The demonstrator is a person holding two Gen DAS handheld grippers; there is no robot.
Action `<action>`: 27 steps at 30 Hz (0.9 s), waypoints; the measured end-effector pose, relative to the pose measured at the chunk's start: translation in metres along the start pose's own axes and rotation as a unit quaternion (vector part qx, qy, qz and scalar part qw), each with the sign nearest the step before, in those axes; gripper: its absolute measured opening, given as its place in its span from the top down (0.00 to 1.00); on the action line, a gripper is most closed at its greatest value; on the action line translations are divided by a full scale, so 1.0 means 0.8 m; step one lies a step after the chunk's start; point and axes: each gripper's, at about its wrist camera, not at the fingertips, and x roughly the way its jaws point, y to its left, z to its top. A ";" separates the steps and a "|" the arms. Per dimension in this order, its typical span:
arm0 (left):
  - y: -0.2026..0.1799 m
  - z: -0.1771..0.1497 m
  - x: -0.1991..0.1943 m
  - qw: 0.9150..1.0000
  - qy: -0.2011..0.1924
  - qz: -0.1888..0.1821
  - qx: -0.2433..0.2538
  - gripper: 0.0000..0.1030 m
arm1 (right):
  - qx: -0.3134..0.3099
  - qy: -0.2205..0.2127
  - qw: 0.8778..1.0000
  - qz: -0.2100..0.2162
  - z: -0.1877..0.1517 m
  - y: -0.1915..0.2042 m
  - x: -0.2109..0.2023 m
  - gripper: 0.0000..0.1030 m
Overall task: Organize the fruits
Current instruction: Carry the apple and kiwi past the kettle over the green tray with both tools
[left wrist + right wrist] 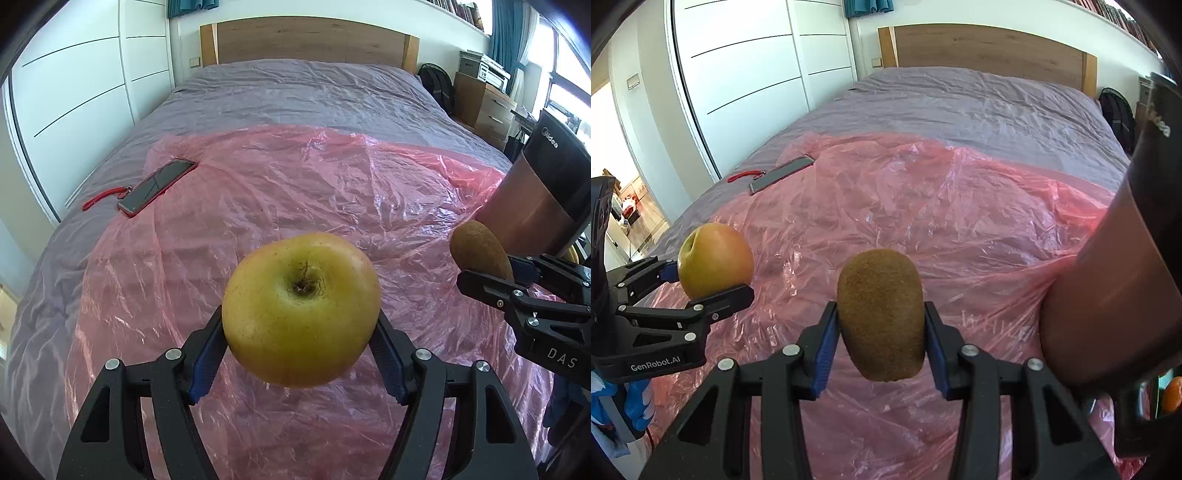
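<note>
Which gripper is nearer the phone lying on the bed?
Left. The left gripper, shut on the apple, is on the phone's side of the pink plastic sheet. The right gripper, shut on the kiwi, sits further off, beside the copper-and-black appliance.

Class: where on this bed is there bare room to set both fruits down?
The pink plastic sheet lies bare between the phone on its left edge and the appliance on the right. It is crowded only beside those two.
</note>
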 end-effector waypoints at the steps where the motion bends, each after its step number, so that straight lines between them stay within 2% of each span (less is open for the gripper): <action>1: -0.003 -0.004 -0.007 1.000 -0.001 -0.001 0.000 0.35 | 0.000 -0.001 1.000 0.000 -0.004 0.001 -0.008 0.92; 13: -0.060 -0.048 -0.064 1.000 0.008 -0.025 0.011 0.35 | 0.014 0.002 1.000 -0.015 -0.071 -0.010 -0.086 0.92; 27: -0.160 -0.068 -0.112 0.997 0.004 -0.055 0.061 0.35 | 0.061 -0.019 0.997 -0.045 -0.132 -0.067 -0.169 0.92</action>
